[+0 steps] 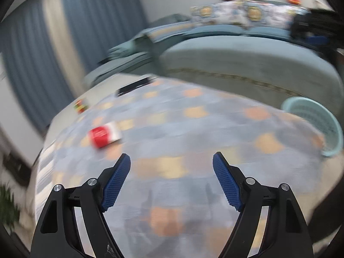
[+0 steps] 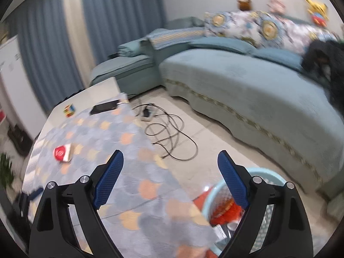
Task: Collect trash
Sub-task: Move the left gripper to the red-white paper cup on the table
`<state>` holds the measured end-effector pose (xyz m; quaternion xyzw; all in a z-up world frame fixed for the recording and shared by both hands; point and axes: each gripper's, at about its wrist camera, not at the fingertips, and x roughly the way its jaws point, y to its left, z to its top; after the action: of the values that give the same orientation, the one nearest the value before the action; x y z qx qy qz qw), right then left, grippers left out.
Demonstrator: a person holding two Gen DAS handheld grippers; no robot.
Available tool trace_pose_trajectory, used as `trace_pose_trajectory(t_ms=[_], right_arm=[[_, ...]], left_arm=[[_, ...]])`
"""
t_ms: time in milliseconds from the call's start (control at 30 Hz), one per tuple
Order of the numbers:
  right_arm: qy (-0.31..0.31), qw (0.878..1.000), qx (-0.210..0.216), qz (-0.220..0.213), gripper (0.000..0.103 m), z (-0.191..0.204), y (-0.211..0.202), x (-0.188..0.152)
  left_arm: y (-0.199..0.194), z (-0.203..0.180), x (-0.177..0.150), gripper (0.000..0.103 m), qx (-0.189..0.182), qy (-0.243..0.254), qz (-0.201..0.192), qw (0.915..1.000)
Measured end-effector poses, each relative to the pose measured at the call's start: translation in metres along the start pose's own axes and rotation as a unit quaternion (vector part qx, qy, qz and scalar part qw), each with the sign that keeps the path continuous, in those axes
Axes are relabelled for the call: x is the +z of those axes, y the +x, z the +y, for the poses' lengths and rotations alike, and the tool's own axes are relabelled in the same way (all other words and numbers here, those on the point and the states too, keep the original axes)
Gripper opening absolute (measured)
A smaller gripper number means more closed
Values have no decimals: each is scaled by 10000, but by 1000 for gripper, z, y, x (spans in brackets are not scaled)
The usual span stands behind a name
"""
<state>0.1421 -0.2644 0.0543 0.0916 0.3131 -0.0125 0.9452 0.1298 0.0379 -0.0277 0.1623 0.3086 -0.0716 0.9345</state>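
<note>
Teal sofa (image 2: 247, 90) fills the upper right behind our patterned tablecloth (image 2: 129, 172). We hold the left gripper (image 1: 171, 163) wide and empty, level above the cloth; the flat red-and-white wrapper (image 1: 104, 136) lies at left of centre. Our right gripper (image 2: 170, 161), also wide and empty, hangs over the mesh-walled, round teal basket (image 2: 268, 174) at lower right, with crumpled trash (image 2: 223, 210) inside.

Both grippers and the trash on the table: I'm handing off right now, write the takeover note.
Left gripper: open, empty, above the patterned cloth.
Right gripper: open, empty, over the table edge above the light blue bin.
Bin stands on the floor by the table, with orange-red wrappers and other scraps inside.
Left to collect: the red and white packet lying on the cloth, nearer the left gripper.
The phone and puzzle cube at the far end look like non-trash.
</note>
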Motion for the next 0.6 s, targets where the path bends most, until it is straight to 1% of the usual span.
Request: trace_pose_trajectory(t_ms=[67, 133, 200, 267, 367, 433, 500, 600], right_arm=[[-281, 9995, 107, -72, 85, 23, 2, 1], [-539, 9982, 232, -95, 85, 50, 9, 4], [-610, 9974, 370, -41, 85, 70, 18, 7], [-465, 9963, 695, 188, 85, 89, 32, 11], [-197, 9931, 1044, 500, 85, 106, 42, 12], [-150, 9915, 1144, 600, 85, 119, 44, 11], [-226, 9914, 1156, 576, 85, 129, 43, 9], [-451, 9903, 1174, 583, 85, 143, 44, 7]], left_arm=[[12, 28, -1, 77, 199, -386, 55, 9990], [27, 58, 2, 77, 328, -818, 73, 9961], [43, 85, 7, 77, 430, -1235, 63, 9914], [59, 101, 11, 77, 477, -1451, 78, 9882], [86, 117, 24, 77, 523, -1616, 132, 9854], [104, 120, 33, 77, 506, -1608, 134, 9856], [119, 118, 40, 77, 494, -1474, 141, 9877], [145, 114, 50, 77, 499, -1205, 298, 9910]])
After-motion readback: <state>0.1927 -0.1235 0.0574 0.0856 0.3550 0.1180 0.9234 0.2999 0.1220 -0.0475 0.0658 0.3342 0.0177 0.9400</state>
